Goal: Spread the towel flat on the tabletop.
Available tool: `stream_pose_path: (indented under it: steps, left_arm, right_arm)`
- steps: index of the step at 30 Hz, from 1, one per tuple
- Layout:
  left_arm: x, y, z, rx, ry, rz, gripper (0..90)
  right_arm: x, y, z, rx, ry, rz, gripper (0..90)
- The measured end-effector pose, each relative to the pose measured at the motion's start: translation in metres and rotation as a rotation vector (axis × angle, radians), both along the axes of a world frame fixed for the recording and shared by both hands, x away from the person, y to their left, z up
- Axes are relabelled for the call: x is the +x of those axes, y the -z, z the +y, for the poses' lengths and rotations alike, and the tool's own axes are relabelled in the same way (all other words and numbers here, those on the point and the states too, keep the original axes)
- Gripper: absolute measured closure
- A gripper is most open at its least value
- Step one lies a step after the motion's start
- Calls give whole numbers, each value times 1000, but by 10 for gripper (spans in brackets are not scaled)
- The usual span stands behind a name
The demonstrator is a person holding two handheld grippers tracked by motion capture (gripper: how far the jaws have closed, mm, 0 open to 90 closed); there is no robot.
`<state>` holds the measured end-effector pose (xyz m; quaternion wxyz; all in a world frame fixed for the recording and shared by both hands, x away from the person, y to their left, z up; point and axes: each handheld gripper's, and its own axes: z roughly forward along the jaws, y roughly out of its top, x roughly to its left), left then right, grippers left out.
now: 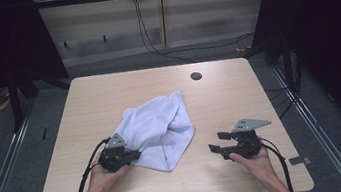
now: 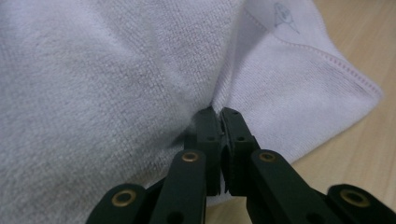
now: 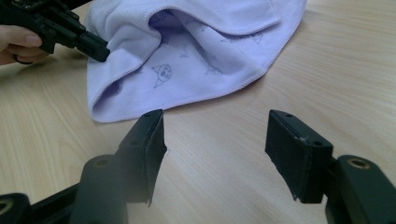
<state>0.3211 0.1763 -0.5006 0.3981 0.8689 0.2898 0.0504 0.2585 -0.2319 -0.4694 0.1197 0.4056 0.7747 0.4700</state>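
A: Listing item one: crumpled lilac towel (image 1: 158, 130), lying mid-bench (image 1: 107, 92). Holder?

B: Left claw (image 1: 134, 155) is pinching its edge at seven o'clock, jaws pressed together on cloth.

A: Right claw (image 1: 219, 140)?

B: Spread wide, empty, hovering at four o'clock, just beside the towel.

A: Progress?

B: Judging early: one grip made, second pending, towel unfolded.

towel (image 1: 158, 128) — pale lilac, cat-face print | table (image 1: 107, 94) — light wood

Towel (image 1: 158, 130) mid-table (image 1: 107, 92), seemingly bunched (left hand-held gripper (image 1: 134, 155) at its edge).
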Motion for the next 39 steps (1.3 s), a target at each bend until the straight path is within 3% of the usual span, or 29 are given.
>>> stream_pose_path:
  steps: [5, 6, 8, 10, 11, 12, 14, 15, 18, 19, 20, 22, 25, 26, 27, 28, 30, 32, 34, 35, 37, 38, 39]
  left_arm:
    - [-13, -1, -11, -3, 58, 26, 878]
    - [-24, -2, -17, -2, 98, 39, 879]
    - [-38, -3, -20, -10, 127, 62, 879]
    - [-53, -5, -19, 2, 167, 74, 879]
    - [-53, -5, -19, 2, 167, 74, 877]
    - [-65, -7, -15, 10, 185, 87, 870]
    - [-68, -10, -12, 15, 174, 74, 783]
    - [-70, -17, -8, -40, 173, 76, 704]
    - [-60, -37, -3, -146, 149, 16, 639]
    - [-60, -37, -3, -146, 149, 16, 622]
    - [-51, -50, -3, -195, 128, -18, 617]
    - [-37, -60, -5, -221, 85, -55, 592]
    - [-14, -57, -13, -212, 30, -49, 510]
    - [-14, -57, -13, -212, 30, -49, 489]
    - [-6, -47, -16, -184, 12, -51, 440]
    - [-4, -40, -17, -185, 13, -34, 380]
    - [-5, -27, -21, -129, 25, -24, 362]
    - [-6, -24, -23, -109, 30, -34, 360]
    - [-9, -20, -29, -82, 42, -19, 466]
    - [-11, -20, -30, -76, 52, -29, 547]
    - [-14, -21, -30, -64, 56, -28, 676]
    - [-13, -22, -28, -90, 57, -20, 715]
    - [-13, -22, -28, -90, 57, -20, 738]
  right_arm:
    - [1, 0, 1, 5, 2, 2, 379]
    - [2, 0, 2, 6, 4, 3, 379]
    - [3, 1, 3, -4, -1, 7, 382]
    - [5, 2, 5, -5, -9, 14, 389]
    - [5, 2, 5, -5, -9, 14, 389]
    - [9, 3, 9, -20, -19, 16, 394]
    - [11, 4, 10, -20, -22, 21, 395]
    - [16, 6, 16, -30, -42, 31, 402]
    - [25, 11, 25, -45, -66, 49, 406]
    - [25, 11, 25, -45, -66, 49, 406]
    - [32, 11, 35, -59, -90, 53, 406]
    - [38, 10, 42, -45, -108, 57, 411]
    - [48, 10, 52, -25, -122, 64, 418]
    - [48, 10, 52, -25, -122, 64, 418]
    - [52, 14, 57, -41, -131, 73, 421]
    - [54, 19, 59, -49, -137, 80, 418]
    - [55, 28, 62, -71, -158, 103, 414]
    - [54, 32, 65, -81, -165, 113, 404]
    - [53, 38, 72, -100, -169, 110, 392]
    - [52, 37, 73, -99, -171, 115, 432]
    - [50, 36, 75, -113, -181, 114, 593]
    - [49, 36, 75, -120, -176, 116, 694]
    - [49, 35, 75, -117, -168, 121, 764]
